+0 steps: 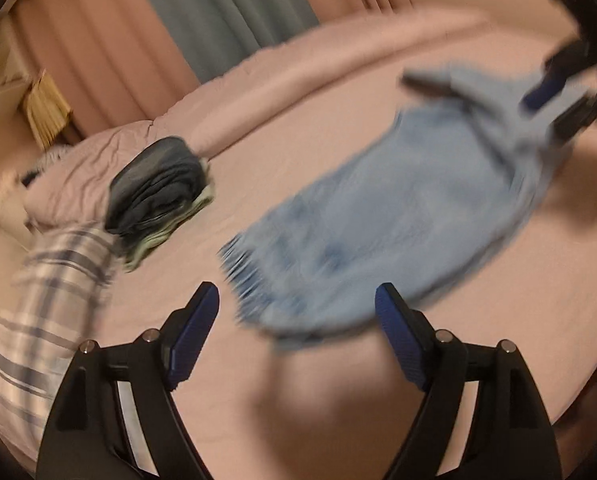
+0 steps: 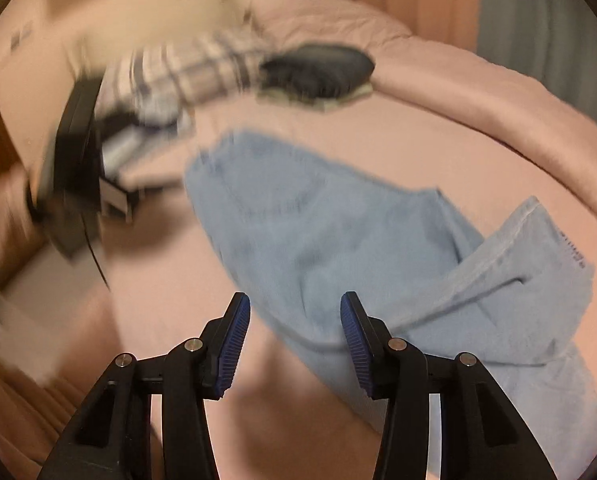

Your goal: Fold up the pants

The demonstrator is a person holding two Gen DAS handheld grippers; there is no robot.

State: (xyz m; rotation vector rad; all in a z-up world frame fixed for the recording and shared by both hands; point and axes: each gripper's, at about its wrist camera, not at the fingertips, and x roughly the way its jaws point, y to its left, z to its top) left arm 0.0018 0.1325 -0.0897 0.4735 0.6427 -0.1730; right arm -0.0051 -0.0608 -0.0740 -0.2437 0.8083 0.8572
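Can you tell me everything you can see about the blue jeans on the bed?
The jeans are light blue, faded denim with stitched seams. They lie loosely on the pink bedsheet, partly folded, one part flopped over the rest with a hem edge showing. Nothing grips them: the left gripper and right gripper are both open above them. Blur hides finer detail.

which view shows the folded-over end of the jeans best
The right wrist view: the light blue jeans lie close beneath the open right claw, seam and flipped end sharp at right. The left wrist view shows them smeared by motion blur, that end far off near the other claw.
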